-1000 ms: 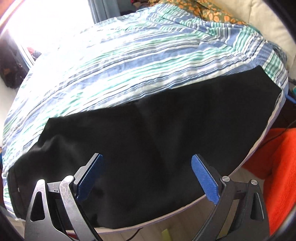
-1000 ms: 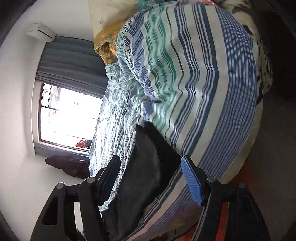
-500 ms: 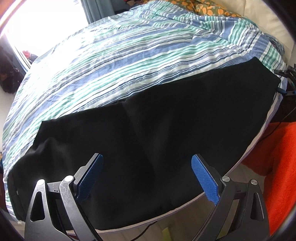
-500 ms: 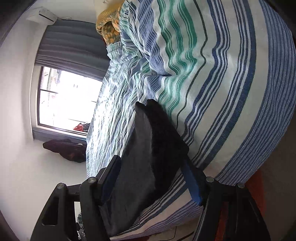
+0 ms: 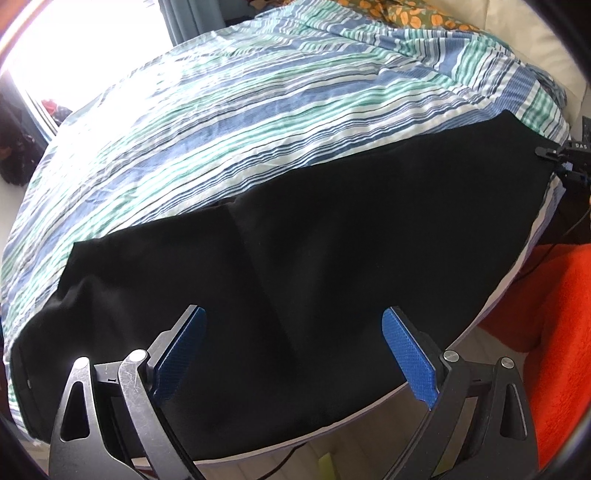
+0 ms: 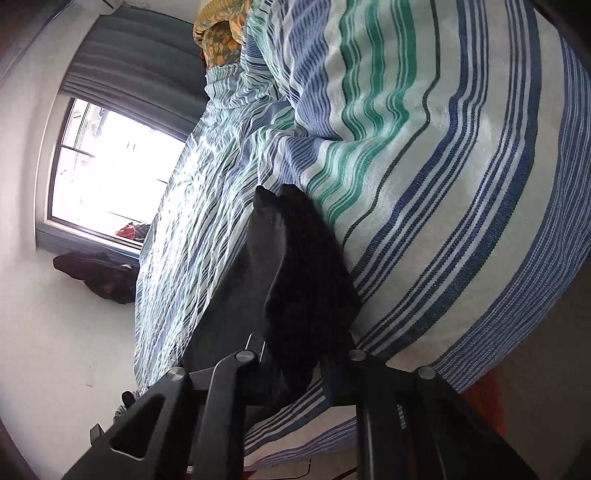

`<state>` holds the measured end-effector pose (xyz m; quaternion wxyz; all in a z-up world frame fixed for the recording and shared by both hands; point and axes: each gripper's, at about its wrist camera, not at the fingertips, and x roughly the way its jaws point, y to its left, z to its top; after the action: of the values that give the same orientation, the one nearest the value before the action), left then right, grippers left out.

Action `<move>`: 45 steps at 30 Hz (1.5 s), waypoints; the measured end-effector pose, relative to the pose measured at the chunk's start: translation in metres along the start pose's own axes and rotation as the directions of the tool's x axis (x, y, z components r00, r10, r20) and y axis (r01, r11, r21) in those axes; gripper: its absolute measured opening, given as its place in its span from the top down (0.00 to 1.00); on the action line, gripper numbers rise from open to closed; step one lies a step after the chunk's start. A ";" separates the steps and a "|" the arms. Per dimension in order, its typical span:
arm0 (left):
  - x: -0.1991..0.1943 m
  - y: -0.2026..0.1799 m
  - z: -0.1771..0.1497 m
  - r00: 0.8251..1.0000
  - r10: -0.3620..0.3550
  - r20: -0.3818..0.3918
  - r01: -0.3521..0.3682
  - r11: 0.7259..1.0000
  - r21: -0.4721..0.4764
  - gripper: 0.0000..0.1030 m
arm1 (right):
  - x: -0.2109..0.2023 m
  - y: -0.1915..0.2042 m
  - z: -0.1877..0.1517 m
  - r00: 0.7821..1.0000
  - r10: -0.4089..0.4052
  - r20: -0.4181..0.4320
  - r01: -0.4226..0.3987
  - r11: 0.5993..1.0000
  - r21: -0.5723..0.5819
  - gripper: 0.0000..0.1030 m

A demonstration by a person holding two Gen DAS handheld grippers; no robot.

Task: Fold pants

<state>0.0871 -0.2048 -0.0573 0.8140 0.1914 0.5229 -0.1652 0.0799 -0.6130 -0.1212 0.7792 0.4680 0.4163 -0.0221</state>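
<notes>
Black pants (image 5: 314, 266) lie spread flat along the near edge of a striped bed. My left gripper (image 5: 293, 354) hovers above their middle, open and empty, blue pads wide apart. My right gripper (image 6: 295, 354) is shut on the end of the pants (image 6: 306, 266), and the cloth bunches between its jaws. In the left wrist view the right gripper (image 5: 565, 158) shows at the far right end of the pants.
The bed has a blue, green and white striped cover (image 5: 258, 110). An orange-patterned pillow (image 5: 424, 14) lies at the head. An orange blanket (image 5: 554, 332) lies beside the bed. A bright window (image 6: 103, 177) and dark clothes (image 6: 99, 273) are on the far side.
My right gripper has moved onto the pants' end and closed on it. My left gripper has risen slightly and stays open.
</notes>
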 end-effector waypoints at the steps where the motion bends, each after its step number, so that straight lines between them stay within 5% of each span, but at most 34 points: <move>1: 0.001 0.001 -0.001 1.000 0.000 -0.003 0.000 1.000 -0.003 0.06 | -0.001 0.003 -0.003 1.000 -0.002 -0.004 0.002 1.000 -0.015 0.84; 8: 0.005 0.004 -0.002 1.000 0.004 -0.020 -0.005 1.000 -0.021 0.06 | 0.011 -0.004 0.000 0.998 -0.034 -0.050 0.034 0.999 0.010 0.74; 11: 0.006 0.005 -0.003 1.000 0.012 -0.026 -0.012 1.000 -0.021 0.06 | 0.001 -0.007 0.000 1.000 0.003 -0.004 -0.003 1.000 0.022 0.89; 22: 0.014 0.014 -0.001 0.998 -0.016 -0.059 0.011 0.997 -0.078 0.06 | -0.013 -0.009 -0.007 0.999 0.002 0.035 -0.002 1.000 0.013 0.90; 27: 0.011 0.015 0.022 0.996 -0.088 -0.030 0.084 0.991 -0.102 0.06 | -0.014 -0.010 -0.009 0.999 0.002 0.035 -0.002 1.000 0.012 0.90; 37: 0.048 -0.002 0.098 1.000 -0.029 0.001 0.029 0.991 -0.127 0.07 | -0.013 -0.008 -0.010 0.999 -0.010 0.032 0.010 1.000 0.014 0.90; 45: 0.065 -0.075 0.054 0.999 -0.007 -0.048 0.012 0.995 0.100 0.07 | -0.012 -0.006 -0.010 1.000 -0.012 0.027 0.012 1.000 0.014 0.90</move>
<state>0.1207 -0.3008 -0.1063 0.7898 0.2335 0.5341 -0.1906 0.0635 -0.6134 -0.1194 0.7812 0.4707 0.4085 -0.0360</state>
